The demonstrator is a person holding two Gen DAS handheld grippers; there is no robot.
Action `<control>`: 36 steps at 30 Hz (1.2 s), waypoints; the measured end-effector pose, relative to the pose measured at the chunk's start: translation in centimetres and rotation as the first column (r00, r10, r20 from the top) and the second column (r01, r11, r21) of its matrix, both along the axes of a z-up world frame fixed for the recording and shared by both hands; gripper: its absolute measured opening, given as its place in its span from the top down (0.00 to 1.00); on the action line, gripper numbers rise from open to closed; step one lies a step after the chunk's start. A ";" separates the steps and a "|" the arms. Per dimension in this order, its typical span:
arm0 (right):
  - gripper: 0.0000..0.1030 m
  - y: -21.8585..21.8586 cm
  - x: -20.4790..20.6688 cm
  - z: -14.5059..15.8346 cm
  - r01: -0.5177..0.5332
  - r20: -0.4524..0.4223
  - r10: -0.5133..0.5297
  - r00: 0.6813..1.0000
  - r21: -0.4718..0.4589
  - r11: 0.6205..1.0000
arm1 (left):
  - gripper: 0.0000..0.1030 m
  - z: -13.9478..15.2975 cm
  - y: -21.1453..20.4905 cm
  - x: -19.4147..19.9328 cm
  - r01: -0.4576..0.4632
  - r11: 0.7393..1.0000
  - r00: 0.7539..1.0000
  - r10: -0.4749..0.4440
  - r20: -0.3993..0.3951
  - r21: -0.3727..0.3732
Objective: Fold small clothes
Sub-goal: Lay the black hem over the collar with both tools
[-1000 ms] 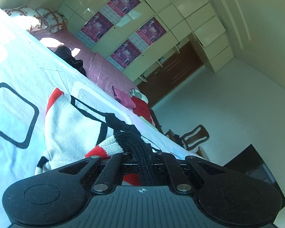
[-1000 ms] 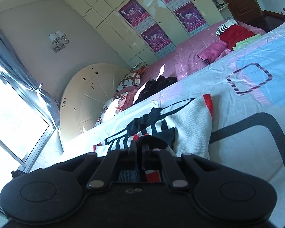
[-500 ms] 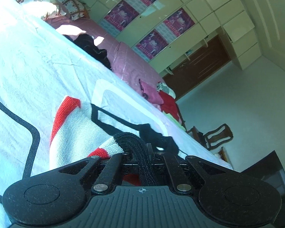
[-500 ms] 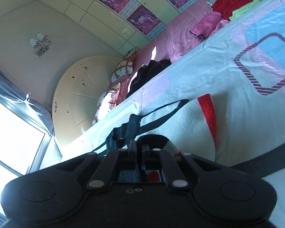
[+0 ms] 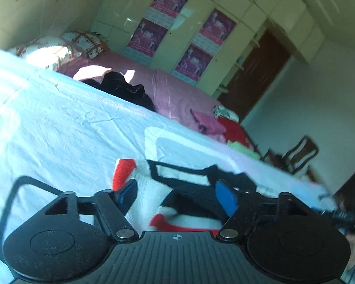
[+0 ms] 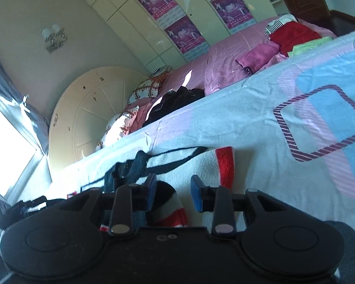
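Hand-held gripper (image 5: 177,195) opening over bedsheet (image 5: 59,123)

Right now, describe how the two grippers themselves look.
Both match: a black ribbed body, two round black discs, angled black link arms on silver rivets, blue pads on the fingers. The left gripper has a small crosshair mark at its centre; the right gripper has two small rings.

Nothing here reads as text. The magenta posters (image 6: 183,34) on the cream wardrobe doors (image 6: 135,23) show only figures and a grid like a calendar below, too small and blurred to make out. The left gripper's body (image 5: 176,237) beneath the wardrobe carries only a small crosshair mark, no letters.
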State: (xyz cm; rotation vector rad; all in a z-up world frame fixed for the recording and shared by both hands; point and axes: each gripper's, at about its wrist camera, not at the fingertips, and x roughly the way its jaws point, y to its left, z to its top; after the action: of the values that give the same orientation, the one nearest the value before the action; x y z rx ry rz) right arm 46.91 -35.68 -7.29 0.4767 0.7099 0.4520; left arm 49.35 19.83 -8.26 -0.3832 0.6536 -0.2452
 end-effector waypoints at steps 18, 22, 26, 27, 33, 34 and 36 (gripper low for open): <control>0.70 2.8 3.9 -0.4 -0.078 0.045 0.087 0.995 -0.164 0.983 | 0.48 -1.1 -2.0 3.9 0.094 0.990 0.996 -0.094 -0.001 0.105; 0.70 2.6 4.5 -0.9 -0.065 0.037 0.071 0.997 -0.131 0.989 | 0.48 -1.8 -1.5 4.5 0.105 0.994 0.994 -0.105 -0.011 0.035; 0.70 3.6 5.6 -1.1 -0.094 0.033 0.099 0.995 -0.124 0.988 | 0.48 -2.2 -2.7 6.0 0.158 0.985 0.987 -0.155 -0.046 0.071; 0.70 3.9 5.9 -1.1 -0.105 0.030 0.110 0.994 -0.127 0.986 | 0.48 -2.1 -3.0 6.3 0.179 0.982 0.983 -0.176 -0.045 0.067; 0.73 5.5 7.5 -1.6 -0.164 0.011 0.168 0.986 -0.166 0.972 | 0.57 -2.4 -5.6 8.1 0.295 0.946 0.953 -0.279 -0.121 0.137; 0.75 5.8 7.7 -1.6 -0.178 0.010 0.183 0.983 -0.175 0.968 | 0.67 -2.4 -5.9 8.4 0.302 0.944 0.950 -0.286 -0.126 0.132; 0.80 6.5 7.8 -1.6 -0.196 0.013 0.204 0.979 -0.219 0.956 | 0.83 -2.5 -6.0 8.7 0.289 0.945 0.953 -0.269 -0.137 0.156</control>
State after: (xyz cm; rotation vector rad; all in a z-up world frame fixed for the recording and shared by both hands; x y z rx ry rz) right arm 54.69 -29.15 -8.88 0.1904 0.7666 0.5647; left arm 58.01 13.78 -10.75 -0.1350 0.8362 -0.4358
